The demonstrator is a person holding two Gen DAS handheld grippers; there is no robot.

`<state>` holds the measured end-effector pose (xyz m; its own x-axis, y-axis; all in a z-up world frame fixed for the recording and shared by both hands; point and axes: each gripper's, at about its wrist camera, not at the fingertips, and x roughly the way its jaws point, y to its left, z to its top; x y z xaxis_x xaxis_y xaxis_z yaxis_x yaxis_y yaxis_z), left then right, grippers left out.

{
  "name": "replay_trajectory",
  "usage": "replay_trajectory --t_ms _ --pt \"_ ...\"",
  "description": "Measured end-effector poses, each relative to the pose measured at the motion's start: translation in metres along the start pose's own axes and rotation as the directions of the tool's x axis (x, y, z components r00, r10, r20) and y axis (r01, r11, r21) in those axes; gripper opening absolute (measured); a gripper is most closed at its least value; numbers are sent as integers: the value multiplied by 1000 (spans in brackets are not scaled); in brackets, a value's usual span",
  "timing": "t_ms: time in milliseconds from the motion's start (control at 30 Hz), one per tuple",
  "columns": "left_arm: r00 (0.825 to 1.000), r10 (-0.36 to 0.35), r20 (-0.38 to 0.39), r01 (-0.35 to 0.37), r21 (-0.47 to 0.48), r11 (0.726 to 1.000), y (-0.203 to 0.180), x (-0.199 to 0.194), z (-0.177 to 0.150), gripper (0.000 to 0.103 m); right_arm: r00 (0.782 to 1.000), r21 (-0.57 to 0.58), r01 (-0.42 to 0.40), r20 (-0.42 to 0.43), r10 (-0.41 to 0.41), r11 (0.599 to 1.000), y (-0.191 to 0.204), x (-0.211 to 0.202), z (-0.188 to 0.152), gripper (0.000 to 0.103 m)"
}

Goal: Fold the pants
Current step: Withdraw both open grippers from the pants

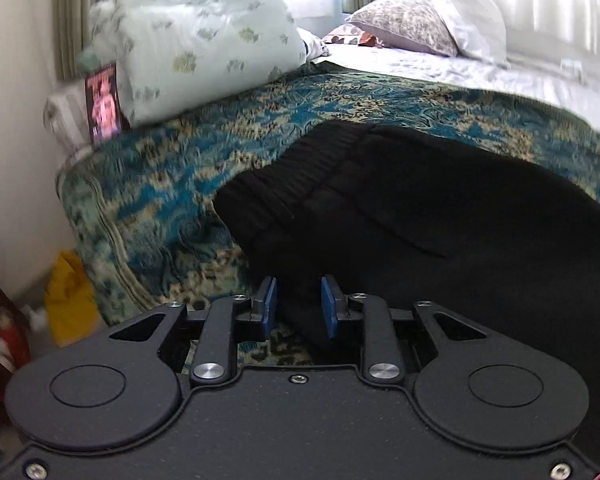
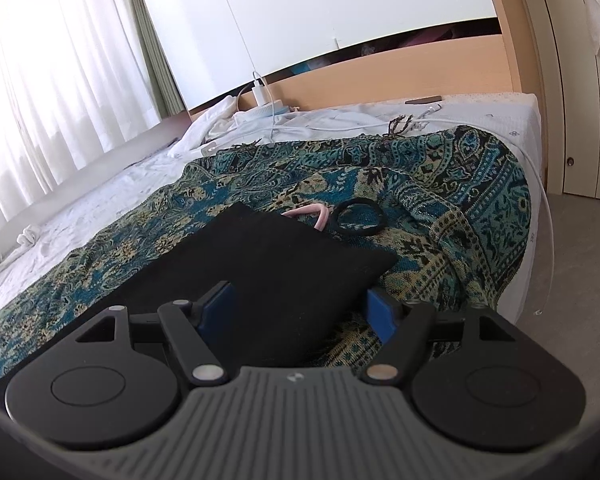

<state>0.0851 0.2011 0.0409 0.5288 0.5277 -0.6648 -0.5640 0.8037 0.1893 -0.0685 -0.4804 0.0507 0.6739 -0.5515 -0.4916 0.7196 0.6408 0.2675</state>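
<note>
Black pants (image 1: 400, 216) lie flat on a teal patterned bedspread (image 1: 172, 184). Their ribbed waistband (image 1: 300, 168) is at the left of the left wrist view. My left gripper (image 1: 299, 306) is open, its blue pads on either side of the near edge of the pants by the waist. In the right wrist view the leg end of the pants (image 2: 276, 264) lies on the bedspread (image 2: 460, 208). My right gripper (image 2: 300, 312) is wide open, its blue pads straddling the near corner of the leg end.
A pale leaf-print duvet bundle (image 1: 196, 40) and pillows (image 1: 412, 24) sit at the head of the bed. A black hair ring (image 2: 360, 218) and a pink band (image 2: 308, 214) lie beyond the leg end. A charger and cables (image 2: 268, 108) lie on white sheets. A yellow bag (image 1: 70, 300) stands on the floor.
</note>
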Motion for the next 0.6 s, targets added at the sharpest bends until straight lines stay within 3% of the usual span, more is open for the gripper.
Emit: replay_trajectory --t_ms 67,200,300,367,467,600 --pt "1000 22 -1 -22 18 1000 -6 -4 3 24 1000 13 -5 2 5 1000 -1 0 0 81" --pt "994 -106 12 106 4 994 -22 -27 4 24 1000 16 -29 -5 29 999 -2 -1 0 81" --pt "980 -188 59 183 84 980 -44 -57 -4 29 999 2 -40 -16 40 999 -2 -1 -1 81" --pt "960 -267 83 252 155 955 -63 -79 -12 34 999 -8 -41 -26 41 999 -2 3 0 82" --pt "921 -383 73 354 256 900 -91 -105 -25 35 998 -5 -54 -32 54 999 -2 7 2 83" --pt "877 -478 47 435 344 832 -118 -130 -41 35 994 100 -101 -42 106 990 -14 0 3 82"
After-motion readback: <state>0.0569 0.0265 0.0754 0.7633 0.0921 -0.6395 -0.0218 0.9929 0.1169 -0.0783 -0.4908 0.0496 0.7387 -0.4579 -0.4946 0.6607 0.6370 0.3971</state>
